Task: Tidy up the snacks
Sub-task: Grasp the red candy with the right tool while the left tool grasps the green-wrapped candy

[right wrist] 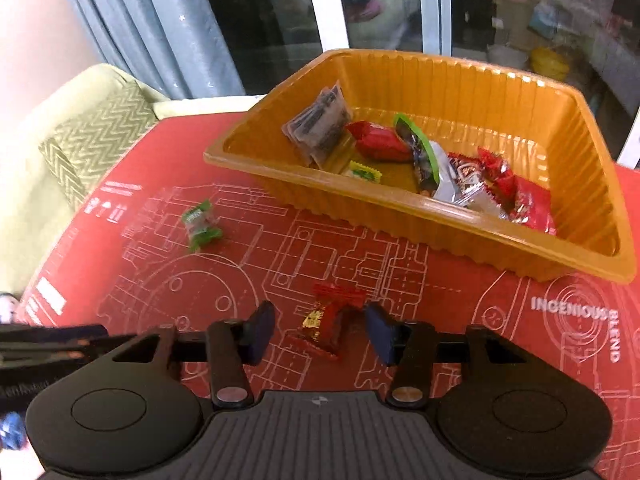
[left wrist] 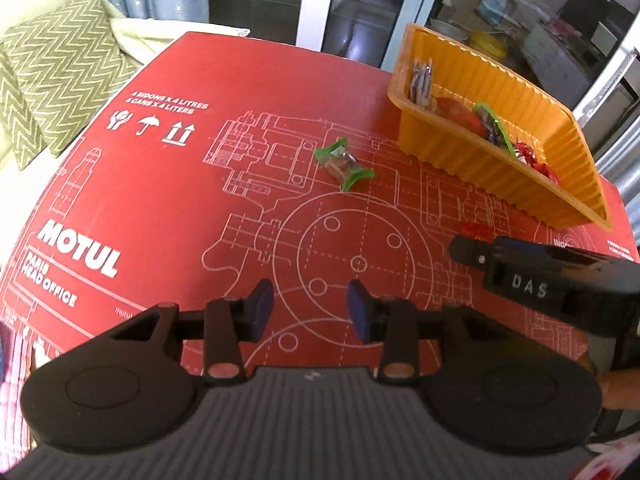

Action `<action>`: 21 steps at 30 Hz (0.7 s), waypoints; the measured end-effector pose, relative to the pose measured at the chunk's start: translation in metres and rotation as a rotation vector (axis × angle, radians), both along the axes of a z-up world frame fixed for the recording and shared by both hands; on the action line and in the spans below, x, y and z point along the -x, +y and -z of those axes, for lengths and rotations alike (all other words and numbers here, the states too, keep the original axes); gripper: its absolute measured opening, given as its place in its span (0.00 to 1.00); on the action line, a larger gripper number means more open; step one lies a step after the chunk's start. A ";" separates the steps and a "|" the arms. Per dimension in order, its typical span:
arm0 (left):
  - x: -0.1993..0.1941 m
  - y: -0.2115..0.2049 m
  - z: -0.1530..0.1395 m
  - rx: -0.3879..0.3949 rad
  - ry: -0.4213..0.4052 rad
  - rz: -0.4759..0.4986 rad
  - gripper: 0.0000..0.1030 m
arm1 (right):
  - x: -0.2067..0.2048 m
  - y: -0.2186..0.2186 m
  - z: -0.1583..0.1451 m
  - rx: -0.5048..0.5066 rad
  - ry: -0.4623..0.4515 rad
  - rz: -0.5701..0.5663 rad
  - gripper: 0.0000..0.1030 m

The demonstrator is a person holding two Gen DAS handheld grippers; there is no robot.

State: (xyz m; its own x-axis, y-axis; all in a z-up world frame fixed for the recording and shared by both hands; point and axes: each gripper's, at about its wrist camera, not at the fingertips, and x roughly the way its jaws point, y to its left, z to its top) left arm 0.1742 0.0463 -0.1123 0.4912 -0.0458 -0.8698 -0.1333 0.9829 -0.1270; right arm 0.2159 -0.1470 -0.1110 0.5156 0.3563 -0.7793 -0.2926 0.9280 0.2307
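Observation:
A red wrapped candy (right wrist: 326,322) lies on the red printed cardboard (right wrist: 520,340), between the blue pads of my right gripper (right wrist: 320,330). The pads stand apart from the wrapper on both sides, so the gripper is open. In the left wrist view the same candy (left wrist: 476,229) shows just beyond one of the right gripper's fingers (left wrist: 468,250). A green wrapped candy (left wrist: 344,162) (right wrist: 201,225) lies alone farther out on the cardboard. My left gripper (left wrist: 310,308) hovers open over bare cardboard with nothing between its pads. The orange ribbed tray (right wrist: 440,220) (left wrist: 460,148) holds several wrapped snacks.
The cardboard (left wrist: 160,200) is a flattened red box printed with white drawings. A sofa with a zigzag cushion (left wrist: 52,72) lies past its left edge. Glass doors (right wrist: 380,8) and a grey curtain (right wrist: 140,20) stand behind the tray.

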 end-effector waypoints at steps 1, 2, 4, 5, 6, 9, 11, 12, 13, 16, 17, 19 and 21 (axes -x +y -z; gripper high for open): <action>-0.002 0.000 0.000 0.002 -0.001 0.006 0.36 | 0.001 0.000 0.000 0.012 -0.008 -0.001 0.38; -0.004 0.000 0.001 0.004 -0.002 0.014 0.36 | 0.001 0.000 0.001 0.016 -0.012 0.003 0.36; -0.009 -0.001 0.001 0.005 -0.006 0.032 0.36 | 0.001 -0.002 0.001 0.014 -0.013 0.016 0.22; -0.012 -0.001 0.001 0.006 -0.010 0.041 0.36 | 0.000 -0.004 0.002 0.013 -0.012 0.014 0.22; -0.014 -0.001 0.001 0.007 -0.012 0.049 0.36 | 0.000 -0.005 0.002 0.010 -0.011 0.011 0.22; -0.022 -0.003 0.002 0.011 -0.020 0.070 0.36 | 0.001 -0.007 0.002 0.003 -0.008 0.008 0.21; -0.028 -0.004 0.002 0.016 -0.028 0.080 0.36 | 0.001 -0.010 0.001 -0.004 0.000 0.029 0.21; -0.030 -0.004 0.003 0.019 -0.031 0.084 0.36 | 0.002 -0.014 -0.001 -0.007 -0.001 0.046 0.21; -0.033 -0.005 0.003 0.022 -0.035 0.088 0.36 | 0.003 -0.017 -0.002 -0.006 -0.003 0.061 0.21; -0.043 -0.007 0.004 0.028 -0.048 0.100 0.36 | 0.003 -0.032 -0.006 -0.015 -0.001 0.118 0.21; -0.046 -0.008 0.005 0.029 -0.054 0.105 0.36 | 0.003 -0.038 -0.006 -0.018 0.002 0.142 0.21; -0.052 -0.009 0.005 0.030 -0.062 0.111 0.36 | 0.004 -0.048 -0.008 -0.021 0.007 0.181 0.21; -0.058 -0.009 0.006 0.034 -0.069 0.114 0.36 | 0.006 -0.059 -0.008 -0.026 0.015 0.219 0.21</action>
